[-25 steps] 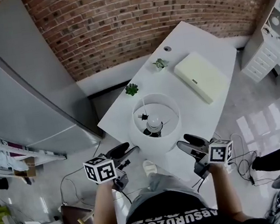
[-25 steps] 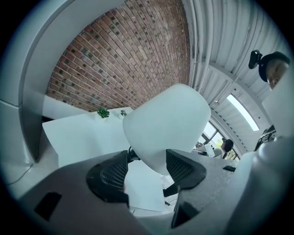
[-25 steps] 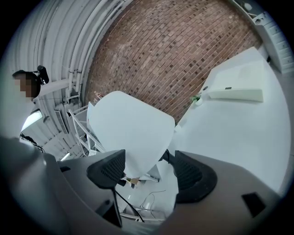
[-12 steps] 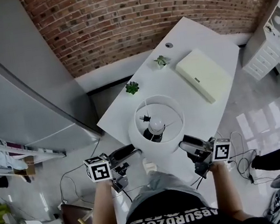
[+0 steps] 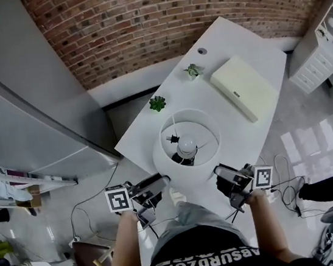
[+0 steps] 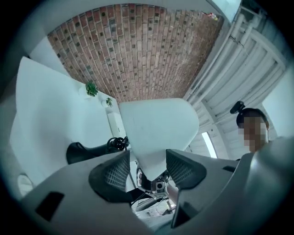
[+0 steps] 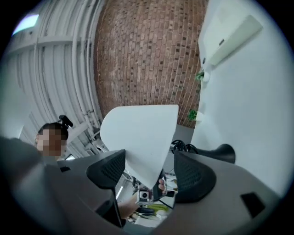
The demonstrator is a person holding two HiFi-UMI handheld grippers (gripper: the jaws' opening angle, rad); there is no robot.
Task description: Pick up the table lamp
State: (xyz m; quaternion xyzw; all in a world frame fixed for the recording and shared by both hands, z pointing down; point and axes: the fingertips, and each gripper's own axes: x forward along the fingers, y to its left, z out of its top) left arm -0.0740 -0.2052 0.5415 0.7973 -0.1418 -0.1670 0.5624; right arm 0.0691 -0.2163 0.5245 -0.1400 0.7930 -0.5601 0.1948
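Your left hand-held gripper (image 6: 148, 170) and right hand-held gripper (image 7: 149, 173) are both released, jaws apart, each with the table lamp (image 5: 185, 145) shade's edge in its gap. The lamp stands at the white bench's (image 5: 230, 129) near end.

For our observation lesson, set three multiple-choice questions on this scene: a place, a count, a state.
1. The table lamp stands: A on the floor; B on the white table, at its near end; C on the fridge.
2. Small green plants on the table: A two; B four; C none.
3. The jaws of the left gripper and right gripper are: A shut, empty; B shut on a cable; C apart, round the shade.
Answers: B, the head view shows it there; A, both stand behind the lamp; C, each gripper view shows its jaws wide apart.
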